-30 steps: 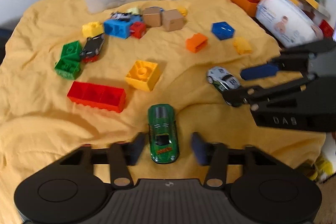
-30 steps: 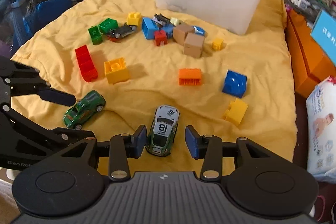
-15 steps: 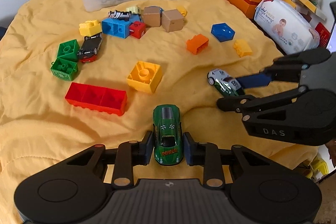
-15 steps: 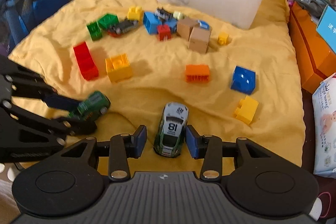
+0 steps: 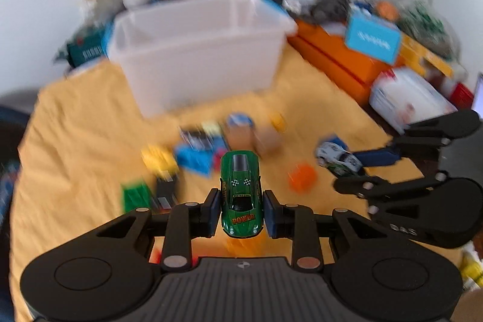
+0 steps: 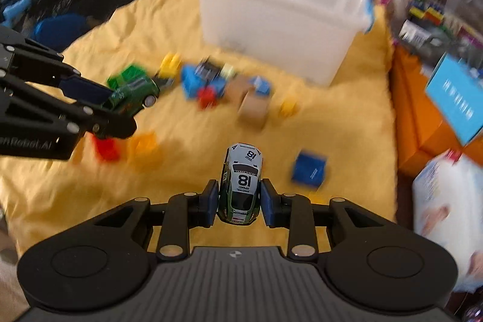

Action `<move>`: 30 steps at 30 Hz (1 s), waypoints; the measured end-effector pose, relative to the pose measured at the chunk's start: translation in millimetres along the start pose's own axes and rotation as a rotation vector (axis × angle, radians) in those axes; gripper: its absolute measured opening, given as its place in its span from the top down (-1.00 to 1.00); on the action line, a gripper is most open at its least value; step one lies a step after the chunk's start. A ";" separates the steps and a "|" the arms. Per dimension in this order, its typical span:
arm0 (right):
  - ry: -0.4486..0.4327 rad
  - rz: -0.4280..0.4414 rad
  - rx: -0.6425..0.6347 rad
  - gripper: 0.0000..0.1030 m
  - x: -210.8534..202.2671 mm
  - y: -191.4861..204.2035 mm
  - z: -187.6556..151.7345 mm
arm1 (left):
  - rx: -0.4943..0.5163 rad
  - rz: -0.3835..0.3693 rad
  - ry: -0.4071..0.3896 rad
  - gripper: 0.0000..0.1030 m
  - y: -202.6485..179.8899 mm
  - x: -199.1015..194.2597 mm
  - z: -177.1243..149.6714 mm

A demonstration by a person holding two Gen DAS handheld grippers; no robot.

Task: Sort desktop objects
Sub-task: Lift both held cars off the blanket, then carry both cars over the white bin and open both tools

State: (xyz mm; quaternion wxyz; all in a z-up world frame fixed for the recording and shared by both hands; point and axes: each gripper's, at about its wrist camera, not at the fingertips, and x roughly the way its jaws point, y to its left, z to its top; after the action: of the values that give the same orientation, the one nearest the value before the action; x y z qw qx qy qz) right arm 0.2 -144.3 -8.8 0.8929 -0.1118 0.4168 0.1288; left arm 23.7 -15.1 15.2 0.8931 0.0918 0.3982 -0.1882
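2 glossy toy cars [image 5: 240, 195], rumpled yellow cloth [image 5: 75, 141]

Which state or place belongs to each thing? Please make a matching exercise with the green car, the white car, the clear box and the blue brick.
Things:
1. green car
2. white car
3. clear box
4. blue brick

Places or states:
A. lying on the yellow cloth, to the right of the right gripper
B. held in the left gripper
C. standing at the far side of the cloth
D. held in the right gripper

Pairs: 1-B, 2-D, 3-C, 4-A
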 end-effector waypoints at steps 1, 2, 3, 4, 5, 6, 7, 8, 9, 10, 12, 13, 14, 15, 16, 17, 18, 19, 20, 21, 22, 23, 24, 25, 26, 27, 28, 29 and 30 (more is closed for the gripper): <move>-0.014 -0.010 -0.001 0.37 0.5 -3.4 7.4 | -0.001 0.007 -0.019 0.36 5.1 0.8 10.7; -0.030 -0.020 -0.002 0.37 1.2 -7.0 15.0 | 0.000 0.015 -0.040 0.36 9.9 0.8 21.3; -0.049 -0.036 -0.008 0.37 1.5 -10.9 23.6 | 0.003 0.026 -0.063 0.36 14.8 0.4 32.4; -0.065 -0.052 -0.018 0.37 2.2 -13.6 31.4 | 0.008 0.037 -0.085 0.36 20.2 0.6 44.4; -0.081 -0.068 -0.026 0.37 2.4 -16.6 40.4 | 0.009 0.048 -0.102 0.36 25.2 1.5 55.0; -0.100 -0.081 -0.026 0.37 2.5 -20.8 50.7 | 0.008 0.058 -0.119 0.36 30.3 3.2 66.0; -0.117 -0.089 -0.025 0.37 3.1 -25.6 61.1 | 0.006 0.066 -0.133 0.36 35.4 5.7 76.8; -0.135 -0.098 -0.024 0.37 3.7 -29.7 70.8 | 0.006 0.074 -0.144 0.36 40.7 8.6 86.5; -0.156 -0.109 -0.022 0.37 4.6 -34.2 82.2 | 0.008 0.083 -0.155 0.36 46.0 11.9 96.5; -0.173 -0.115 -0.018 0.37 5.5 -38.5 91.9 | 0.010 0.093 -0.167 0.36 51.2 14.9 106.8; -0.208 -0.129 -0.007 0.36 8.6 -46.6 110.3 | 0.008 0.109 -0.185 0.36 59.5 22.3 126.5; -0.223 -0.137 -0.002 0.36 10.4 -50.4 119.7 | 0.010 0.113 -0.192 0.36 63.2 26.3 135.5; -0.235 -0.143 0.001 0.36 12.5 -53.3 127.4 | 0.014 0.118 -0.194 0.36 66.4 31.4 145.1; -0.248 -0.148 0.005 0.36 14.9 -57.0 136.4 | 0.019 0.121 -0.193 0.36 68.9 37.8 154.8; -0.253 -0.154 0.006 0.36 18.8 -60.1 145.9 | 0.020 0.119 -0.193 0.36 72.6 43.2 163.1; -0.258 -0.155 0.006 0.36 21.8 -62.5 153.3 | 0.017 0.118 -0.192 0.36 75.0 48.7 170.3; -0.263 -0.154 0.007 0.36 26.0 -65.2 162.3 | 0.013 0.118 -0.186 0.36 76.6 55.1 176.3; -0.260 -0.157 0.006 0.36 30.4 -66.3 169.4 | 0.004 0.114 -0.177 0.36 78.5 62.3 181.7; -0.260 -0.158 0.008 0.36 34.8 -68.5 175.4 | -0.004 0.113 -0.166 0.36 80.1 70.1 185.9; -0.256 -0.156 0.015 0.36 40.8 -71.3 181.4 | -0.005 0.115 -0.153 0.36 81.1 77.2 187.7; -0.244 -0.153 0.026 0.36 46.3 -73.2 185.9 | -0.005 0.116 -0.137 0.36 81.4 84.8 187.7; -0.235 -0.154 0.038 0.36 52.8 -76.1 189.5 | -0.006 0.115 -0.121 0.36 81.8 91.6 187.2; -0.230 -0.154 0.052 0.36 58.2 -78.6 191.1 | -0.008 0.115 -0.103 0.36 81.6 98.6 185.9; -0.218 -0.154 0.062 0.36 63.4 -80.4 191.5 | -0.008 0.109 -0.078 0.35 82.7 105.8 184.6; -0.200 -0.153 0.069 0.36 69.9 -82.3 193.2 | -0.014 0.098 -0.058 0.35 82.7 112.2 183.0; -0.181 -0.149 0.079 0.33 75.9 -83.9 193.7 | -0.021 0.095 -0.051 0.35 82.7 114.9 181.6; -0.162 -0.145 0.091 0.33 80.8 -84.7 193.1 | -0.024 0.093 -0.048 0.29 82.1 116.5 179.7; -0.157 -0.140 0.100 0.31 82.9 -84.5 191.3 | -0.022 0.091 -0.047 0.13 81.8 116.0 178.4; -0.156 -0.140 0.103 0.25 82.2 -83.7 190.0 | -0.018 0.093 -0.052 0.03 80.7 113.9 177.7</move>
State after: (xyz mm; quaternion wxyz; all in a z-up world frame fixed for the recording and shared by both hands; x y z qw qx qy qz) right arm 214.1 -153.5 54.6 0.9339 -0.0842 0.3434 0.0530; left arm 246.7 -27.3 49.8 0.9117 0.0974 0.3719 -0.1450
